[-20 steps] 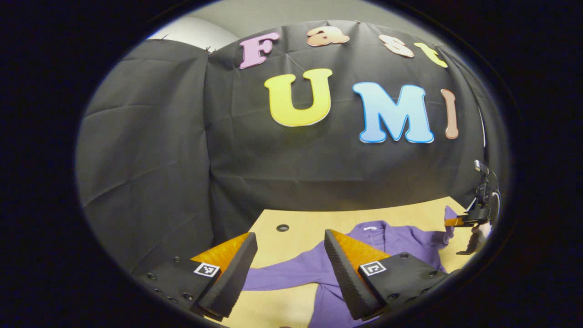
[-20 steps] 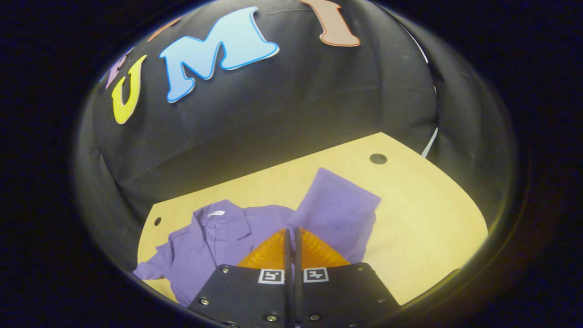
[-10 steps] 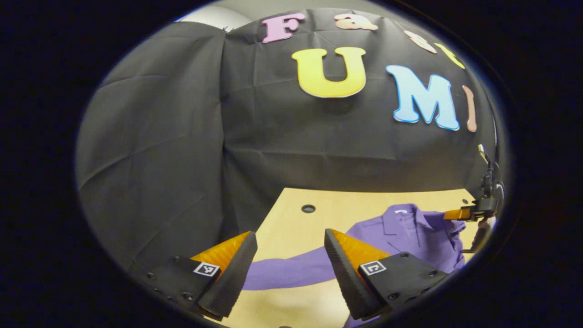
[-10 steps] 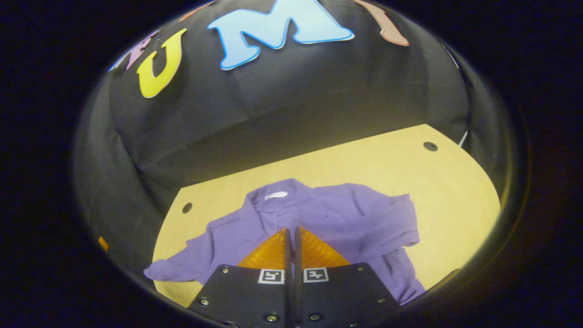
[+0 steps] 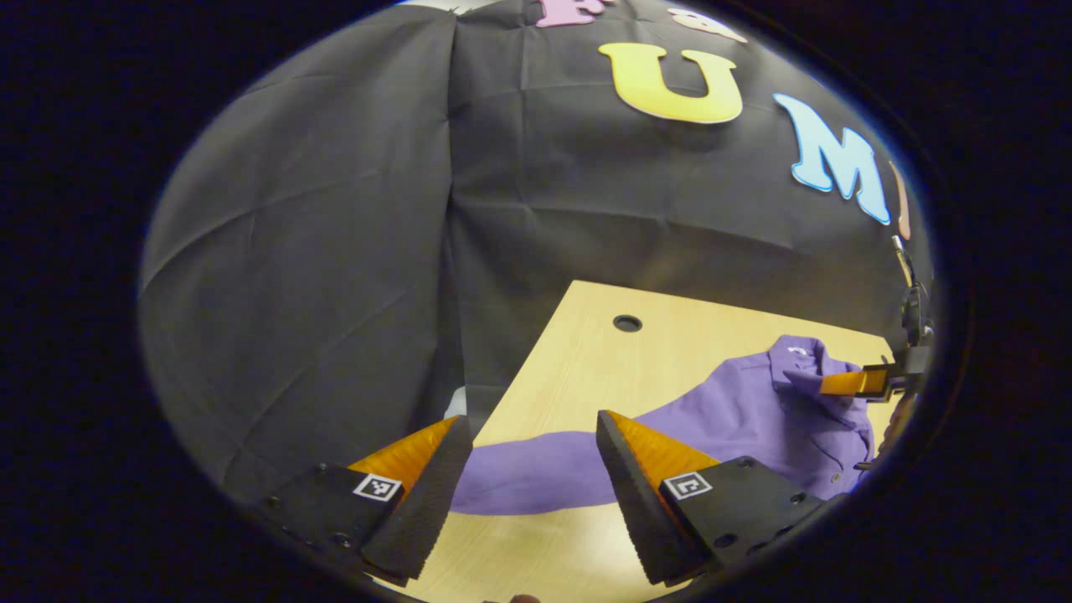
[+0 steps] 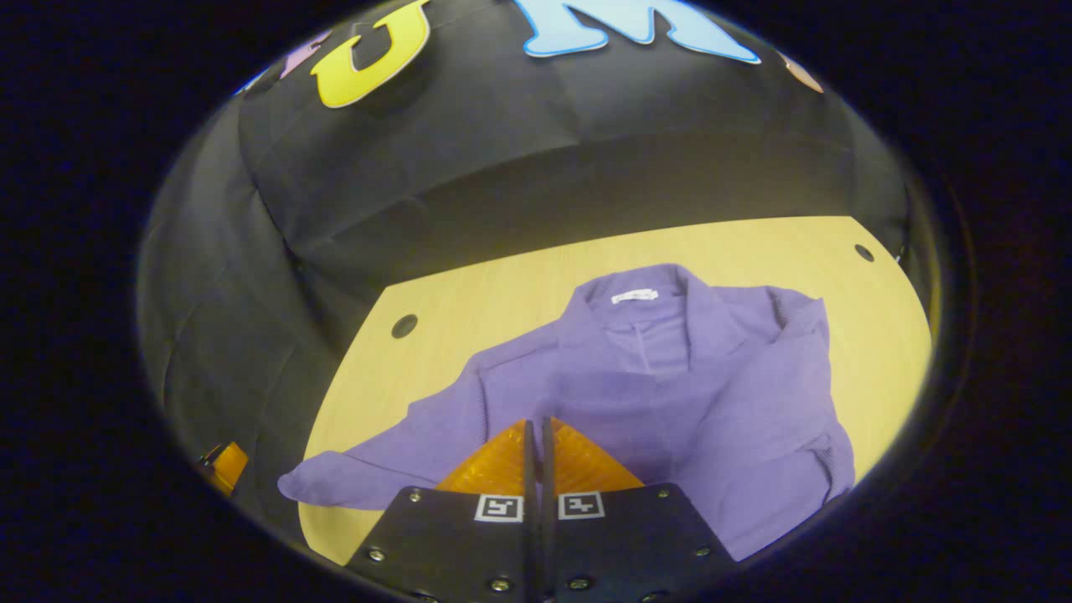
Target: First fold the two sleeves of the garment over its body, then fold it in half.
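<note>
Purple garment (image 6: 670, 377) flat on wood table (image 5: 586, 368), right sleeve (image 6: 787, 402) folded over body.
Left gripper (image 5: 528, 477) jaws apart over outstretched left sleeve (image 5: 536, 473); right gripper (image 6: 537, 456) jaws together, whether pinching cloth unclear; collar (image 6: 636, 297) far side.

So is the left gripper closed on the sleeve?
No, the left gripper is open, with the purple sleeve lying flat beyond its spread fingers.

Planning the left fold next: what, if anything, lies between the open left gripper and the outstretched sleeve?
Nothing visible. The left gripper hangs open over the outstretched sleeve, with bare wooden table around it.
</note>
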